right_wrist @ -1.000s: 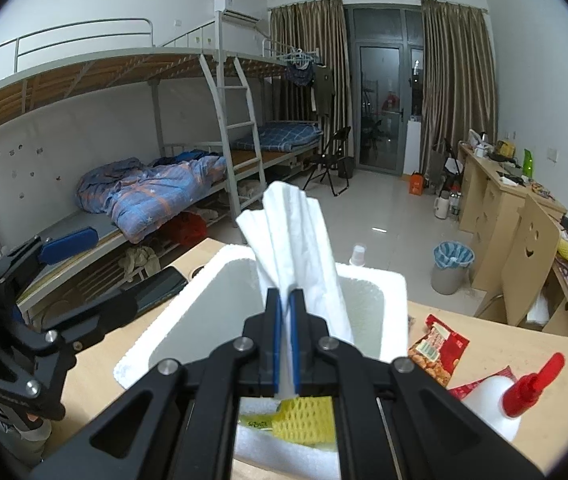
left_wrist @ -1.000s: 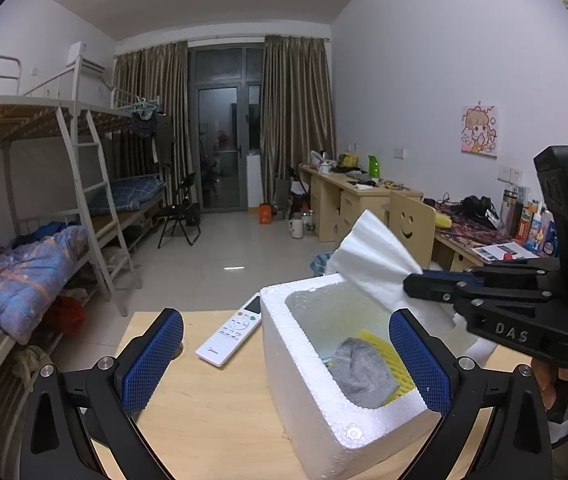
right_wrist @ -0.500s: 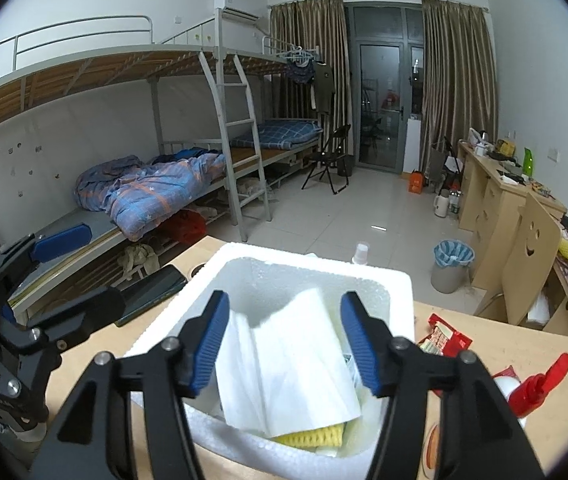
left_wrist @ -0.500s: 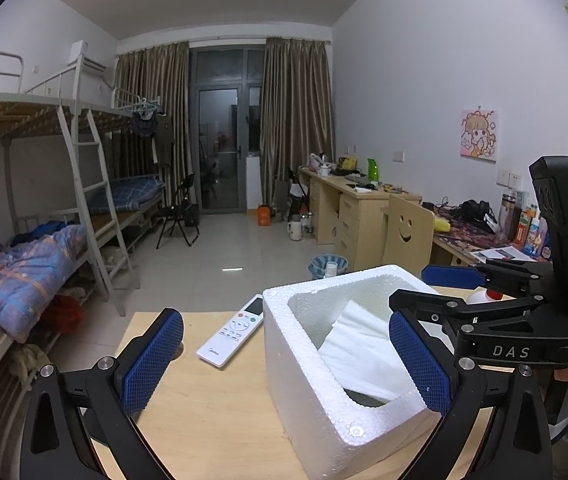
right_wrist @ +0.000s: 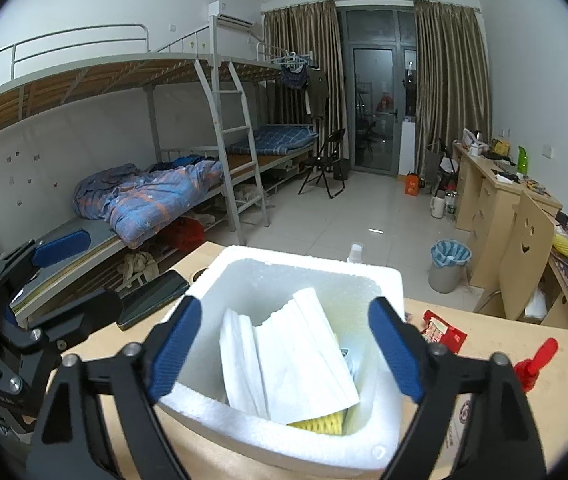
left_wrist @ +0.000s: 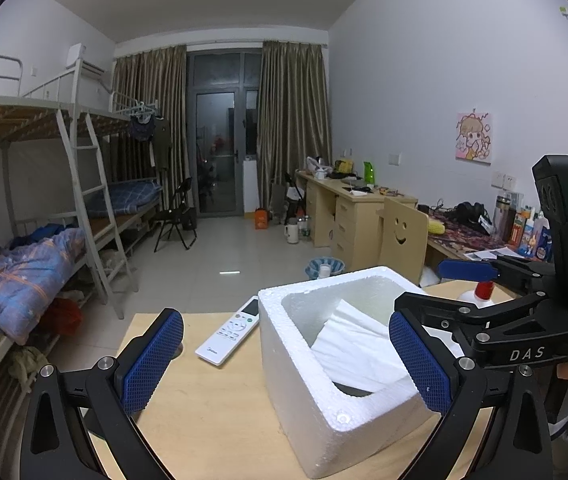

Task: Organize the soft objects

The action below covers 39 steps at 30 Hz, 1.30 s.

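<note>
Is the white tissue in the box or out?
In. The white tissue lies inside the foam box, free of the opening right gripper.

Rough white foam box (right_wrist: 267, 420), soft paper tissue (right_wrist: 300, 356), matt wooden table (left_wrist: 211, 404)

White-walled dorm room: metal bunk beds (right_wrist: 187, 128), tan curtains (left_wrist: 292, 128), tiled floor (left_wrist: 223, 256), wooden desks (left_wrist: 344, 208).

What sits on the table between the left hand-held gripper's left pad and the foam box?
A white remote control lies on the wooden table there, beside the white foam box, touching neither; the left wrist view shows it.
</note>
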Motion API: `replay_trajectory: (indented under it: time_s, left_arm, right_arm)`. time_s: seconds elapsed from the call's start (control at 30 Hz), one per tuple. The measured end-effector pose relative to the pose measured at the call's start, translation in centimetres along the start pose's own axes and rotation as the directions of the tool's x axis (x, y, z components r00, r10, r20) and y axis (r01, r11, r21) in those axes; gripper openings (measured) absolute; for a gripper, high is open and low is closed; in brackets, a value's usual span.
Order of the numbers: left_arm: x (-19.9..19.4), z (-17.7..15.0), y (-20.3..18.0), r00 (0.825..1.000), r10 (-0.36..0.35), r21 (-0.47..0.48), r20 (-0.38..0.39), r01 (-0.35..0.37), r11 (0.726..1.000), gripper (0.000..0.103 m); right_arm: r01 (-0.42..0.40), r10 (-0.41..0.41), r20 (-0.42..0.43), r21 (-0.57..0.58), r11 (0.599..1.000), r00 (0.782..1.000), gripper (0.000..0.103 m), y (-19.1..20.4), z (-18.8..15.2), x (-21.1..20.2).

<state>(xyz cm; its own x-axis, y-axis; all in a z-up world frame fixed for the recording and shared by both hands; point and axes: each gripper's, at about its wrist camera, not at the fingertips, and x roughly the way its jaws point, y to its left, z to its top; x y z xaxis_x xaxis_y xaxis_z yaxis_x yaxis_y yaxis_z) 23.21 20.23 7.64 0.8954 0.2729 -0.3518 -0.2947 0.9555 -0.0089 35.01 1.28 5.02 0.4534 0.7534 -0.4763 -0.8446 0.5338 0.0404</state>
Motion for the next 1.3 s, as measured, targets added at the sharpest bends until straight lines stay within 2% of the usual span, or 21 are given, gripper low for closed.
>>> replay_trajectory:
  time_s: [0.5,1.07,1.3]
  left_arm:
    - [-5.2,0.1,-1.9,0.999,-0.013,0.018,0.048,0.012,1.0,0.103]
    - [-14.1,-0.7,-5.7,0.992,-0.03,0.024,0.125,0.027,0.999,0.103]
    - [-16.2,-1.3,-6.8,0.99,-0.025,0.023,0.136,0.022,0.999,0.103]
  right_arm:
    - [0.041,-0.04,0.082,-0.009,0.999,0.996,0.103,1.1,-0.3,-5.6]
    - [0.08,-0.082,0.181,0.016,0.997,0.98,0.103,2.0,-2.7,-13.5]
    - [0.089,-0.094,0.233,0.033,0.995,0.968,0.103,2.7,-4.5,-15.7]
